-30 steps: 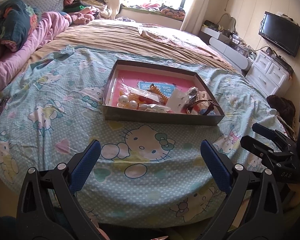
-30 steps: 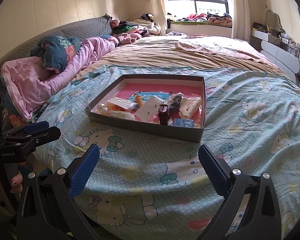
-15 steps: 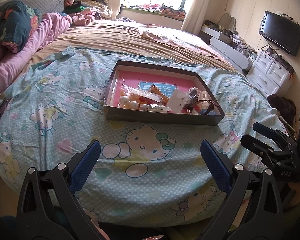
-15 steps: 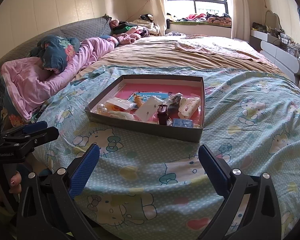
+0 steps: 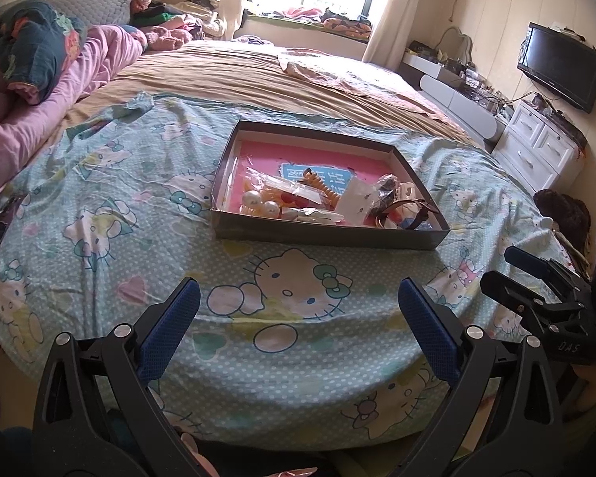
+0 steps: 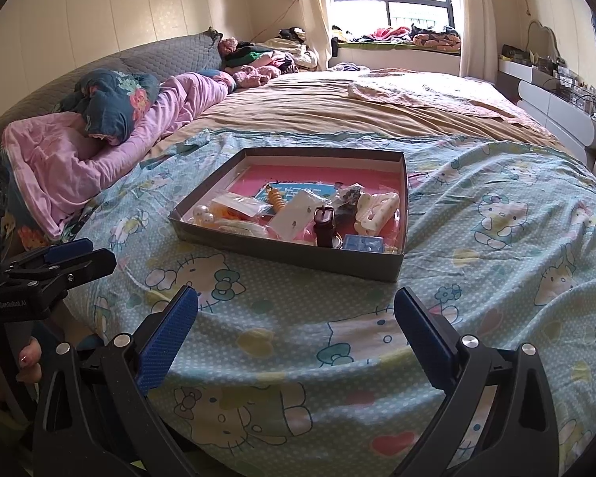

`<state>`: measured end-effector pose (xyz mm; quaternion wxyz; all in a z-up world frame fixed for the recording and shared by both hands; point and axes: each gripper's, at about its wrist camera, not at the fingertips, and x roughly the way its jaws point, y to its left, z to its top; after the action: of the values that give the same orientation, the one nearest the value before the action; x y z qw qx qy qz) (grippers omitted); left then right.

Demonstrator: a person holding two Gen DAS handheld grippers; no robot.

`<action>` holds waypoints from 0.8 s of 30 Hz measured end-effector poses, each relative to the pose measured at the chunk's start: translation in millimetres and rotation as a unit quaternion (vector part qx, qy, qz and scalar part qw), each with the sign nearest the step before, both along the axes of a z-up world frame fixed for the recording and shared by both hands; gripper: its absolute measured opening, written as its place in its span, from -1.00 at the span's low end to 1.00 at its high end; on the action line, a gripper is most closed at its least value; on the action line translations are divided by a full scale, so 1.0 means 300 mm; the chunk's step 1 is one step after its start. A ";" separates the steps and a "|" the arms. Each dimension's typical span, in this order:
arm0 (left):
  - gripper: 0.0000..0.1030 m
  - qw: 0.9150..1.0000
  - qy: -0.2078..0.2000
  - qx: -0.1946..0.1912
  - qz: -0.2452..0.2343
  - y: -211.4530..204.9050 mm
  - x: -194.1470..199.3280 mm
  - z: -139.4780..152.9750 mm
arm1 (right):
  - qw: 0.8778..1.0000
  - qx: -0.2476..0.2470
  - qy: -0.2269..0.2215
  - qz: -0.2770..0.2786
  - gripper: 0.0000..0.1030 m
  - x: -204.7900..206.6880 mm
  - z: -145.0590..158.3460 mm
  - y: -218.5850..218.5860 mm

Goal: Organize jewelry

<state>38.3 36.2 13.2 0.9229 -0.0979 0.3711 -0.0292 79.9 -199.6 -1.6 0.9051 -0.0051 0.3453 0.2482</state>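
Little changed over last second: views drift slightly. Left hand-held gripper (image 5: 298,310) and right hand-held gripper (image 6: 296,318) held wide apart, empty, before box (image 5: 322,234). Jewelry (image 6: 298,214) lies mixed inside box.

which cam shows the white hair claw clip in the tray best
The right wrist view: the white hair claw clip lies in plain sight near the tray's right wall, beside the watch strap. In the left wrist view it is mostly hidden behind the strap and plastic bags; only a pale sliver shows.
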 end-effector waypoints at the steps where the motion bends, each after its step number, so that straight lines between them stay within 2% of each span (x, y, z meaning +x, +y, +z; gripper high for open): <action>1: 0.81 1.000 0.000 0.000 0.000 -0.001 0.000 0.000 | 1.000 0.000 0.000 0.001 0.91 0.000 0.000 0.000; 24: 0.81 1.000 0.010 0.015 0.002 -0.020 0.007 -0.010 | 1.000 0.000 -0.001 -0.002 0.91 0.003 -0.001 -0.001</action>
<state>40.4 30.3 10.3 0.9208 -0.0847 0.3801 -0.0204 80.8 -199.9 -1.9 0.9059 -0.0045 0.3443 0.2464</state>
